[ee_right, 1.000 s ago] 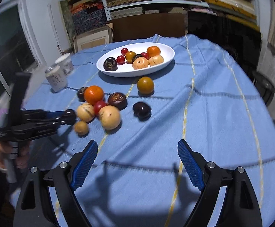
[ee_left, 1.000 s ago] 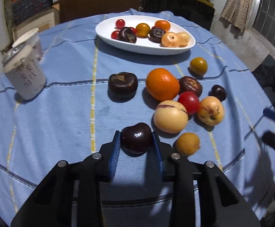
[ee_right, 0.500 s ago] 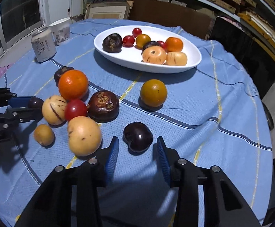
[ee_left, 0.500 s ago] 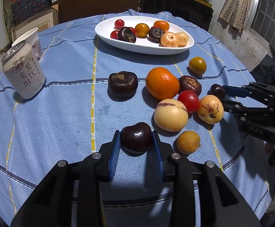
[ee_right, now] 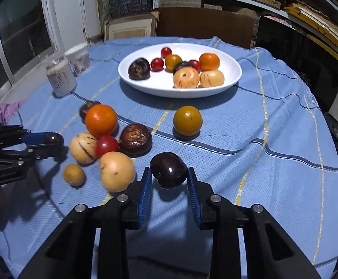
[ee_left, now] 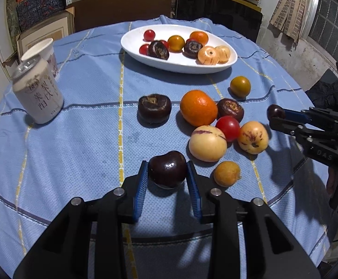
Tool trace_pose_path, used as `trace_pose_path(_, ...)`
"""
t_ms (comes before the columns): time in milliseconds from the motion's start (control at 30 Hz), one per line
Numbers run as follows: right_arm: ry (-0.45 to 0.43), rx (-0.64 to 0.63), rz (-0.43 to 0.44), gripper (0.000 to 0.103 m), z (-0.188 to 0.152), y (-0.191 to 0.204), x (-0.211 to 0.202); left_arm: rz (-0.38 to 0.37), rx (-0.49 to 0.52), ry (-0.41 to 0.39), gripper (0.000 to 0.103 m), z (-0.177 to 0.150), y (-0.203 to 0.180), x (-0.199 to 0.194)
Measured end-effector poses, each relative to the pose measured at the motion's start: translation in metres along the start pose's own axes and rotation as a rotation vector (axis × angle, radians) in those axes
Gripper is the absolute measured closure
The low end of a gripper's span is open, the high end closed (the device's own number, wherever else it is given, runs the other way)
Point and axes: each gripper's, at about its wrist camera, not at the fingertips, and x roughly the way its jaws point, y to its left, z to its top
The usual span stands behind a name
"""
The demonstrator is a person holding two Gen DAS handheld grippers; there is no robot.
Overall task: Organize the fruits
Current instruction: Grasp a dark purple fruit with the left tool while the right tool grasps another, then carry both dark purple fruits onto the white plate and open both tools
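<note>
Much of the room is cut off by the dark fisheye rim: shelves of stacked boards and patterned cloth run along the top of both views, and in the right wrist view a window fills the upper left, with the can (ee_right: 60, 78) and cup (ee_right: 78, 59) before it blurred.

A round table under a blue cloth (ee_left: 76, 127) with yellow and dark stripes fills the middle of both frames. The white oval plate (ee_left: 131, 44) sits upper centre, its long axis running left to right, holding small red, orange, dark and pale fruits.

Loose fruit lies mid-frame: an orange (ee_left: 198, 107), two pale streaked fruits (ee_left: 207, 143), a red tomato (ee_left: 227, 128) touching them, two dark brown ridged fruits (ee_left: 154, 108), a yellow-green round one (ee_left: 240, 86) nearer the plate, and a small yellow one (ee_left: 226, 173) lowest.

The left gripper (ee_left: 167, 172), bottom centre of its own view, has its blue pads pressed against both sides of a dark plum (ee_left: 167, 169) — whether the plum rests on the cloth or hangs just above it I cannot tell.

The right gripper (ee_right: 169, 177) has a second dark plum (ee_right: 169, 172) between its fingers, its stem dimple turned lower left, the pads against or just beside its sides; from the left wrist view it appears at the right edge, this plum (ee_left: 275, 112) at its tip, partly hidden.
</note>
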Motion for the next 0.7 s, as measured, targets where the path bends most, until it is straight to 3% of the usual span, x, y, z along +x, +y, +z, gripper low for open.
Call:
trace_pose_path(200,-0.052,-0.014,0.011,0.071,0.002,0.005,-0.028,0.010,0.023,-0.026,0.071,0.006,-0.004,-0.020)
trace_pose_path(367,-0.084,-0.017,0.029,0.071,0.022,0.002,-0.036,0.003,0.033,-0.044,0.071,0.030,-0.006,-0.028)
trace_pose_path(533,-0.093,-0.033,0.053,0.071,0.064,-0.001,-0.020,0.011,0.044,-0.066,0.071,0.078,-0.006,-0.020)
trace_pose_path(700,-0.061,-0.075,0.081,0.071,0.107,0.005,0.024,0.016,0.023,-0.060,0.071,0.135,0.001,0.011)
